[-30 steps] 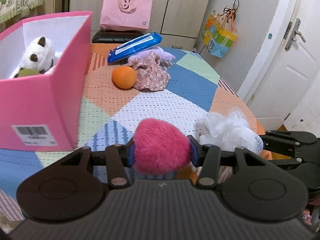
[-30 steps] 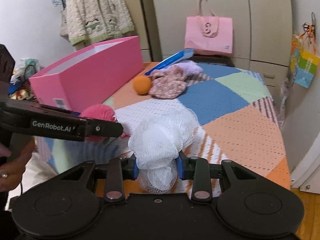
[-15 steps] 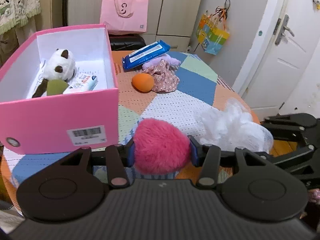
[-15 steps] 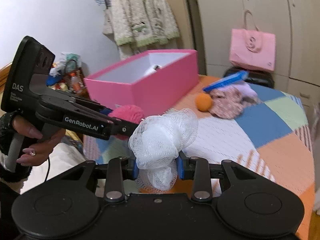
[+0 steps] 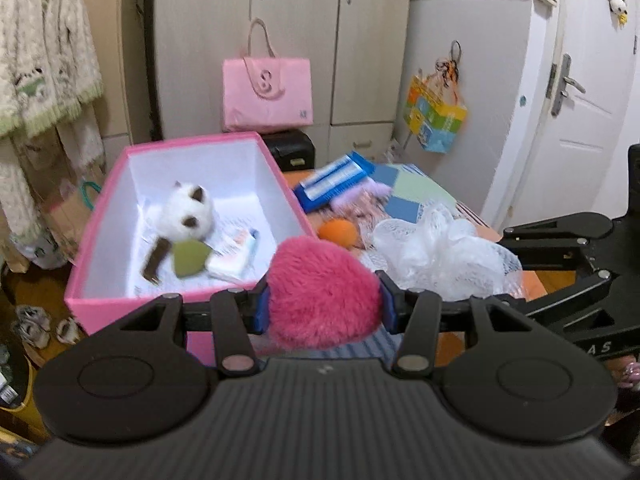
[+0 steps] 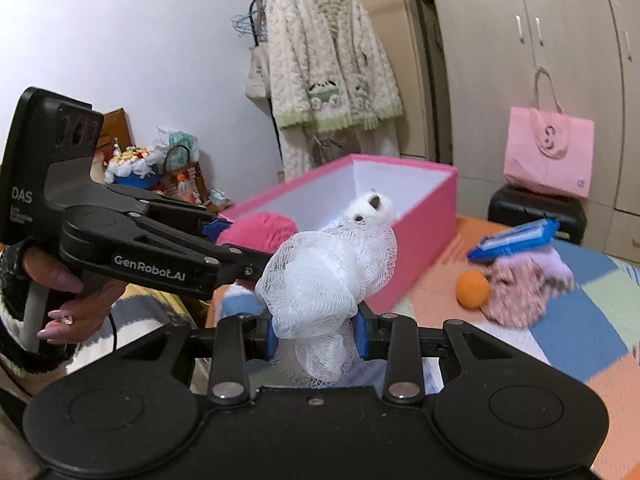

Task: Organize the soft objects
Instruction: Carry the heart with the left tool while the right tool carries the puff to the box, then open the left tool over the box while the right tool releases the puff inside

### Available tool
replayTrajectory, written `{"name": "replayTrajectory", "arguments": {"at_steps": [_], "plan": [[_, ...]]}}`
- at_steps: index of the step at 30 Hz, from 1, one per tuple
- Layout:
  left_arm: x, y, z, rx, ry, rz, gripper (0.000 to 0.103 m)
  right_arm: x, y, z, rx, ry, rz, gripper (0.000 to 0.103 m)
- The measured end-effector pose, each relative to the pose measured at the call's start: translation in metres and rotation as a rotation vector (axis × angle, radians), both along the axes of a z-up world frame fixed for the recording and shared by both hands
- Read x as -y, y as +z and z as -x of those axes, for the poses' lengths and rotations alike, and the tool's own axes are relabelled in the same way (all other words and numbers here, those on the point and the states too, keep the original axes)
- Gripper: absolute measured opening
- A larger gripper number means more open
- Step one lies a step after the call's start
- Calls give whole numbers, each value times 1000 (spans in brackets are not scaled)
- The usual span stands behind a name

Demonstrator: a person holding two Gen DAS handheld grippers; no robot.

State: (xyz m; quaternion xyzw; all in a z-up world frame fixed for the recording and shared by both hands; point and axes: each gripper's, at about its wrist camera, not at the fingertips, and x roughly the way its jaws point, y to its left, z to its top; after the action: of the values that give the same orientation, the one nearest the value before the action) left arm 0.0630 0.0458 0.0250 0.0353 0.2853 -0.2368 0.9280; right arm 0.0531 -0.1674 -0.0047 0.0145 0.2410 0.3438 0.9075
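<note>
Two soft items held up at the near end of the pink box (image 5: 188, 142).

The left gripper (image 5: 323, 306) has its jaws clenched on a fuzzy pink puff (image 5: 322, 296), while the right gripper (image 6: 316, 334) grasps a white mesh sponge (image 6: 328, 276), both raised beside the box where a plush toy (image 5: 188, 210) lies. The carrying step looks underway; next, each item likely needs moving over the opening before release. An orange ball (image 5: 338, 232) waits on the worktop (image 6: 580, 328).
</note>
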Motion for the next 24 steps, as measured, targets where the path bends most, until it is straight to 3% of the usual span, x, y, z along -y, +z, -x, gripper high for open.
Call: {"name": "replayTrajectory", "arguments": {"at_steps": [10,15,24], "plan": [[-37,27,-33,78,88,4,49,-39,27,-46,54,44,-20,41],[-41,29,-54,122,122,-53,49,-57,34,-75,67,58,-1,41],[-49,-6,-115,-24,155,-84,49,-84,9,-128,-37,80,118,41]]}}
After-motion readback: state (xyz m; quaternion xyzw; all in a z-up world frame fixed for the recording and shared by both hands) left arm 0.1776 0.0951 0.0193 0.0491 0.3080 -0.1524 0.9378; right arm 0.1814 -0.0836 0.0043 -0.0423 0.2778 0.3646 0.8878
